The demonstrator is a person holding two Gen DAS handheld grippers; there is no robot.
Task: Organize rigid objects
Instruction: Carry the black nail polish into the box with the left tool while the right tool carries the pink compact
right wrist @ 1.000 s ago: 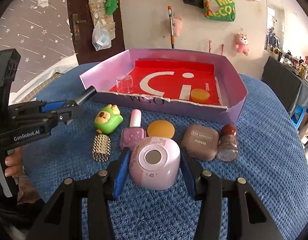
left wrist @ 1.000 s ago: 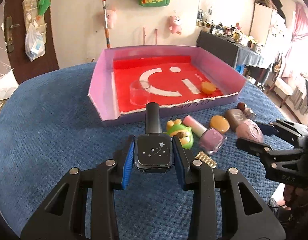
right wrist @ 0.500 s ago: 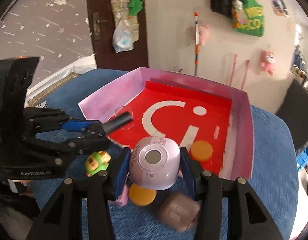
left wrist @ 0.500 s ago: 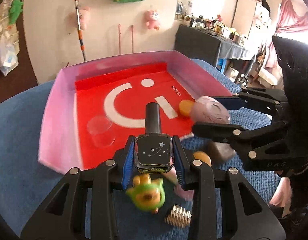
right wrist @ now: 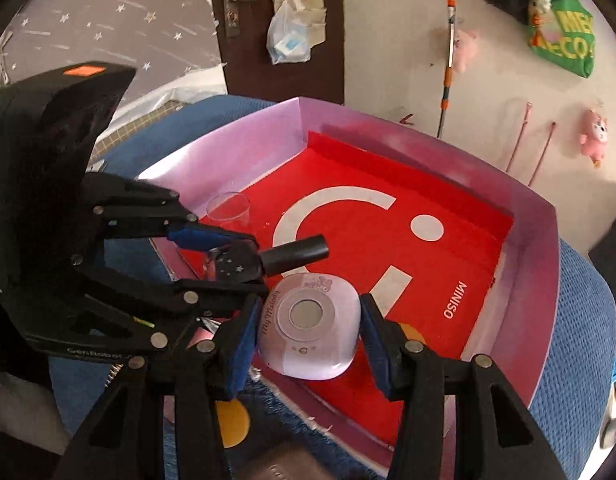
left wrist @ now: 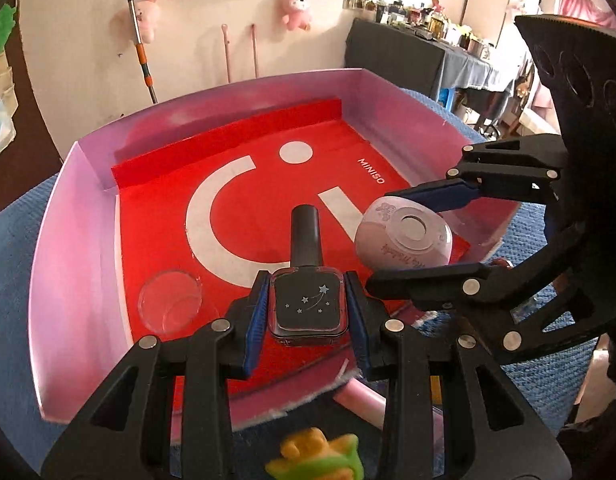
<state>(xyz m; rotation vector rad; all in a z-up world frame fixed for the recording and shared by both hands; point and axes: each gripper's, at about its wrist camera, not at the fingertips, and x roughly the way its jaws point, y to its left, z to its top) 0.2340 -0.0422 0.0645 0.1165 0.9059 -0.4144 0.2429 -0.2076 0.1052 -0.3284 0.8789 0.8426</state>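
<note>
My left gripper (left wrist: 306, 304) is shut on a black nail polish bottle (left wrist: 306, 312) with silver stars, its cap pointing forward over the red floor of the pink-walled tray (left wrist: 79, 240). To its right, my right gripper (left wrist: 412, 240) is shut on a lilac rounded case (left wrist: 404, 236), also above the tray. In the right wrist view the lilac case (right wrist: 308, 332) sits between the blue pads of the right gripper (right wrist: 308, 336) over the tray's near edge. The left gripper (right wrist: 227, 262) with the black bottle (right wrist: 267, 258) hovers just left of it.
A clear cup (left wrist: 169, 300) stands in the tray's near left corner. An orange disc (right wrist: 412, 334) lies in the tray, half hidden by a finger. On the blue cloth (right wrist: 580, 340) in front lie a green toy (left wrist: 316, 460), another orange disc (right wrist: 231, 424) and a brown compact (right wrist: 283, 468).
Both grippers have carried their objects forward from above the blue cloth to over the tray. They now hang close together, and the loose items have dropped to the bottom of the views.
</note>
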